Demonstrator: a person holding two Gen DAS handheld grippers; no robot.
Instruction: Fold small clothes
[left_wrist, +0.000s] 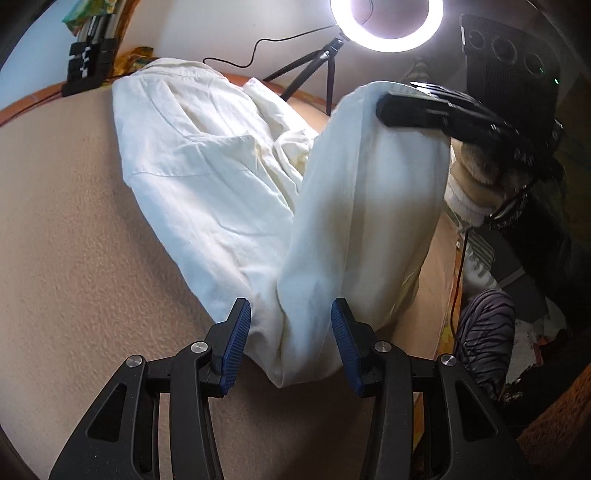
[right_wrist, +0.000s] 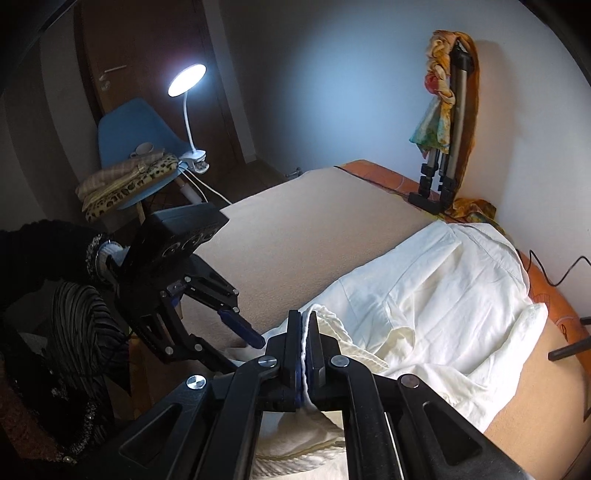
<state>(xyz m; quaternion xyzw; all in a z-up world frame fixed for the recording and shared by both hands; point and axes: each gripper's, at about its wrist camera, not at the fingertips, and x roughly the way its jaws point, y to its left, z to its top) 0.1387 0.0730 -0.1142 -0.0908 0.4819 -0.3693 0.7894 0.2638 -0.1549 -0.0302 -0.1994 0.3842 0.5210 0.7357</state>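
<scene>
Cream-white trousers (left_wrist: 207, 184) lie on a beige bed cover (left_wrist: 74, 258). One leg is lifted and doubled over, and my right gripper (left_wrist: 382, 109) is shut on its hem at the upper right. In the right wrist view the same gripper (right_wrist: 303, 332) pinches a thin white edge of the trousers (right_wrist: 443, 295) between its pads. My left gripper (left_wrist: 291, 343) hovers with its jaws apart around the folded end of that leg. The blue pads (left_wrist: 236, 343) do not squeeze the cloth. From the right wrist view the left gripper (right_wrist: 243, 350) sits just left of the pinched edge.
A lit ring light (left_wrist: 386, 22) on a tripod stands behind the bed, with a cable along the orange edge. A folded tripod (right_wrist: 447, 147) draped with a scarf leans on the wall. A blue chair (right_wrist: 129, 129) with clothes and a clip lamp (right_wrist: 186, 79) stands beside the bed. Dark striped cloth (left_wrist: 484, 332) lies at the bed's side.
</scene>
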